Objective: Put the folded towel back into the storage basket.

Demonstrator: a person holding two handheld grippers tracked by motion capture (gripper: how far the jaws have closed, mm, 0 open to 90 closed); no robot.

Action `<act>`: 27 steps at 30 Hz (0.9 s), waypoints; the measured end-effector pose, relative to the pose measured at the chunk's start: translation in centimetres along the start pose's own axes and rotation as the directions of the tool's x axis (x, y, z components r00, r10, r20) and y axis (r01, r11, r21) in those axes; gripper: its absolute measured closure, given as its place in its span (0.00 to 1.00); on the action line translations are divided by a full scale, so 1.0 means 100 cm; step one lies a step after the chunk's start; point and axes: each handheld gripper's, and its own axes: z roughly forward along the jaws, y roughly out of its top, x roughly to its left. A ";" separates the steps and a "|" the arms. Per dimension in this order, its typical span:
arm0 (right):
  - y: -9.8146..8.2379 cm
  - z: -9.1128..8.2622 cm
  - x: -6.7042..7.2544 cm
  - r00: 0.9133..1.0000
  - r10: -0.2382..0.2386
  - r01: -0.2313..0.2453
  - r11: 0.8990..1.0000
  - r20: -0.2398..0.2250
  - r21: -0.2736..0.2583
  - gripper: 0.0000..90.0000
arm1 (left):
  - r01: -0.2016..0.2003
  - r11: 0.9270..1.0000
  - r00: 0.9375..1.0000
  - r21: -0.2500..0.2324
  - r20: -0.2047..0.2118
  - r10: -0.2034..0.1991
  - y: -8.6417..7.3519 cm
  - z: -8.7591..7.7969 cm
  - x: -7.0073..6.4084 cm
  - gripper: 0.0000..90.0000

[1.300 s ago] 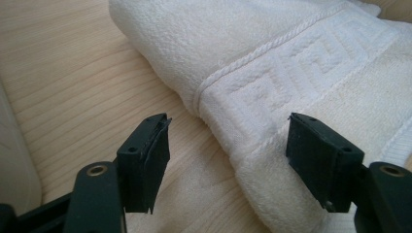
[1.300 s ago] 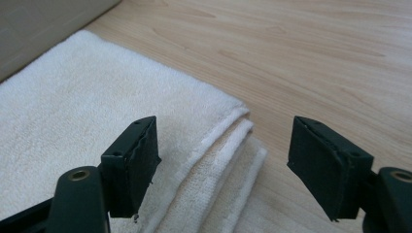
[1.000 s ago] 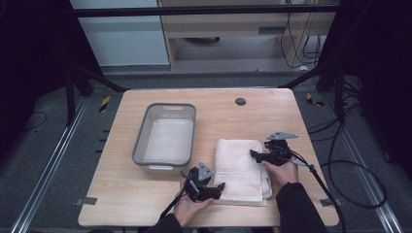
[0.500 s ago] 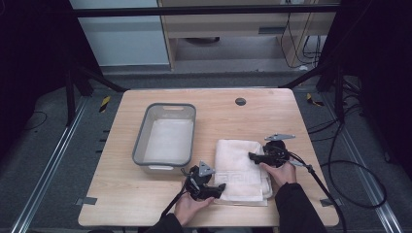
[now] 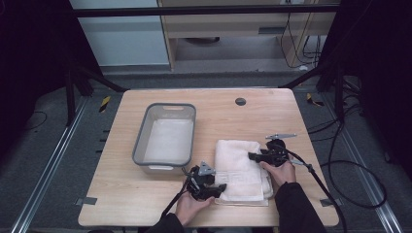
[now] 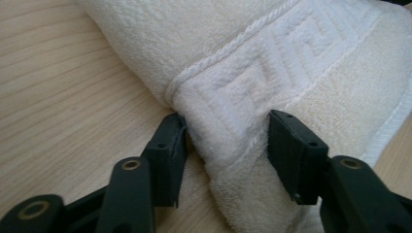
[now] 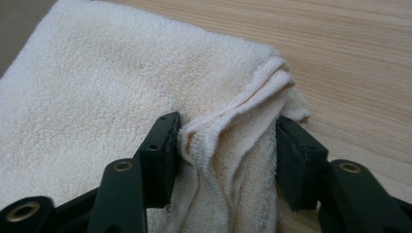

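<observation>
White terry towel [image 5: 240,167], folded, is laid on the near right part of the table [image 5: 145,204], just right of a grey bin [image 5: 166,133]. The left gripper [image 5: 219,189] is held low at the towel's near left corner by the left hand [image 5: 190,208], whose forearm is brought in from the bottom edge; the jaws are pointed rightward across the towel's patterned border. In the left gripper view the jaws have just been closing, and a raised fold of the border is pinched between both pads. The right gripper [image 5: 252,156] is held by the right hand [image 5: 281,172] at the towel's right edge, its jaws pointed leftward and its cable trailed off to the right. In the right gripper view these jaws, too, have just been closing, and a bunched ridge of layered hem is squeezed between them. The table is of pale wood with rounded corners; a dark round grommet [image 5: 240,101] is set near its far edge. Grey carpet, floor rails and black frame legs are seen around it, with a wooden shelf unit [image 5: 228,29] and loose cables beyond.
</observation>
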 end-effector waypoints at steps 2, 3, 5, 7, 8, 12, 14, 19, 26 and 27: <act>0.001 0.000 0.000 1.000 0.015 -0.014 1.000 -0.016 0.008 0.59 | -0.002 1.000 1.000 0.014 0.012 0.002 0.001 0.000 0.000 0.60; 0.001 0.000 0.000 1.000 0.015 -0.014 1.000 -0.016 0.008 0.59 | 0.007 1.000 1.000 0.014 0.016 -0.007 0.002 0.000 -0.001 0.60; 0.001 0.000 0.000 0.999 0.019 -0.018 1.000 -0.030 0.011 0.63 | -0.002 1.000 1.000 0.026 0.020 0.002 0.003 0.000 -0.001 0.64; 0.001 -0.001 0.000 0.999 0.015 -0.015 1.000 -0.038 0.011 0.69 | 0.005 0.999 1.000 0.032 0.026 -0.005 0.004 0.000 -0.002 0.68; 0.001 -0.002 0.001 0.999 0.017 -0.017 1.000 -0.043 0.009 0.71 | 0.008 1.000 1.000 0.031 0.027 -0.009 0.004 -0.001 -0.002 0.70; 0.001 -0.003 0.001 0.999 0.011 -0.011 1.000 -0.047 0.003 0.74 | 0.016 1.000 0.999 0.026 0.031 -0.017 0.004 -0.001 -0.002 0.76; 0.002 -0.005 0.002 0.999 0.016 -0.016 1.000 -0.049 -0.003 0.76 | 0.019 1.000 0.999 0.024 0.042 -0.020 0.004 -0.002 -0.001 0.80; 0.005 -0.011 0.006 0.999 0.004 -0.005 1.000 -0.046 -0.017 0.77 | 0.024 1.000 0.998 0.002 0.057 -0.024 0.003 -0.004 0.000 0.84; 0.009 -0.022 0.011 0.999 -0.014 0.011 0.999 -0.049 -0.052 0.78 | 0.022 0.999 0.997 -0.035 0.071 -0.020 0.004 -0.012 -0.001 0.85; 0.010 -0.027 0.013 0.998 -0.017 0.014 0.998 -0.055 -0.066 0.78 | 0.016 0.999 0.997 -0.047 0.072 -0.013 0.005 -0.017 -0.002 0.85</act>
